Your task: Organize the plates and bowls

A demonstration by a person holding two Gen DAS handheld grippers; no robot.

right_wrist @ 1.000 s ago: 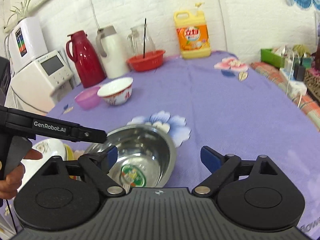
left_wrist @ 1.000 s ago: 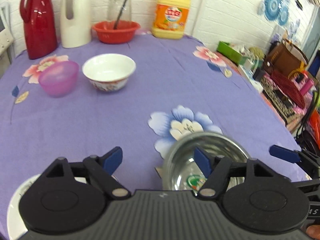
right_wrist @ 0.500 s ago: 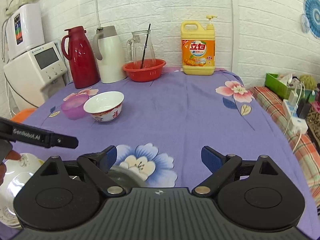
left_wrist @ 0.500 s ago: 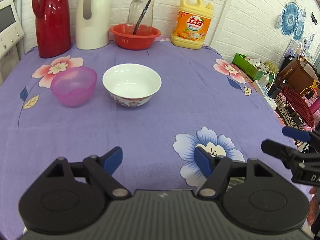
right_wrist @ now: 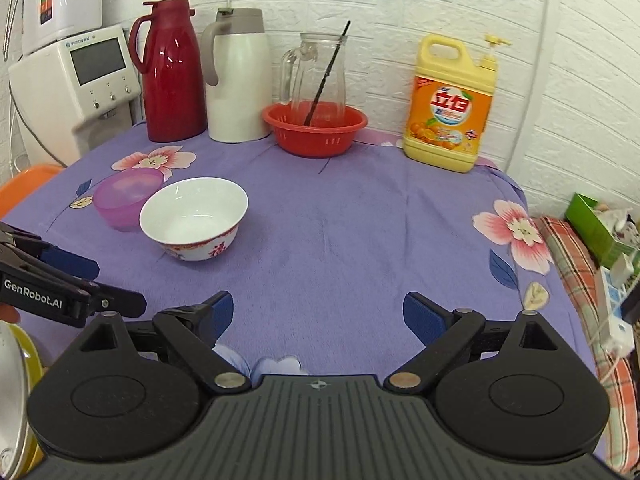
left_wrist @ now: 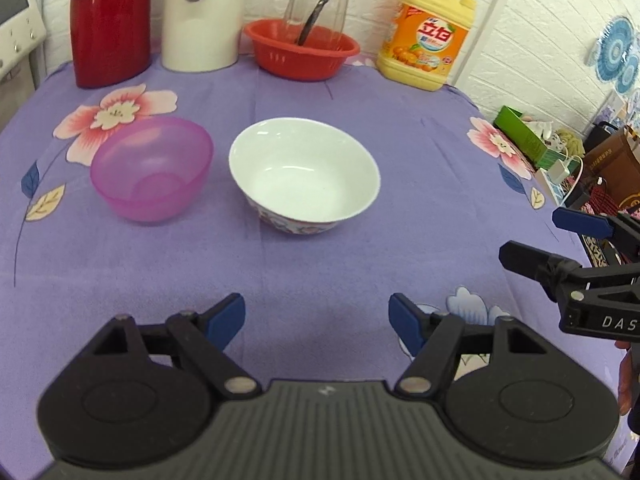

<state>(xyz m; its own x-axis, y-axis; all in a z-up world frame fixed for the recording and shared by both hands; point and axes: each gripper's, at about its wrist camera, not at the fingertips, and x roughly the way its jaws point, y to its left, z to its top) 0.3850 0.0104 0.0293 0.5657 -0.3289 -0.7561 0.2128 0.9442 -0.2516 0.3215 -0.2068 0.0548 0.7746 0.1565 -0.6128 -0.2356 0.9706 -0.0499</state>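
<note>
A white bowl [left_wrist: 304,184] with a red pattern outside stands on the purple flowered cloth, and a pink plastic bowl [left_wrist: 152,168] sits just left of it. Both bowls also show in the right wrist view, the white bowl [right_wrist: 194,218] in front of the pink bowl [right_wrist: 126,196]. My left gripper [left_wrist: 318,322] is open over bare cloth, short of the white bowl. My right gripper [right_wrist: 314,314] is open too, with nothing between its fingers, to the right of the bowls. A steel bowl's rim [right_wrist: 14,392] and a yellow edge show at the lower left.
Along the back wall stand a red thermos [right_wrist: 174,88], a white jug [right_wrist: 238,80], a red basket [right_wrist: 314,128] holding a glass pitcher, and a yellow detergent bottle [right_wrist: 450,108]. A water dispenser [right_wrist: 72,80] is at the left. Clutter lies past the table's right edge [right_wrist: 560,280].
Both grippers have moved away from the steel bowl toward the back of the table. The steel bowl has dropped out of the left view, and the white and pink bowls look closer.
</note>
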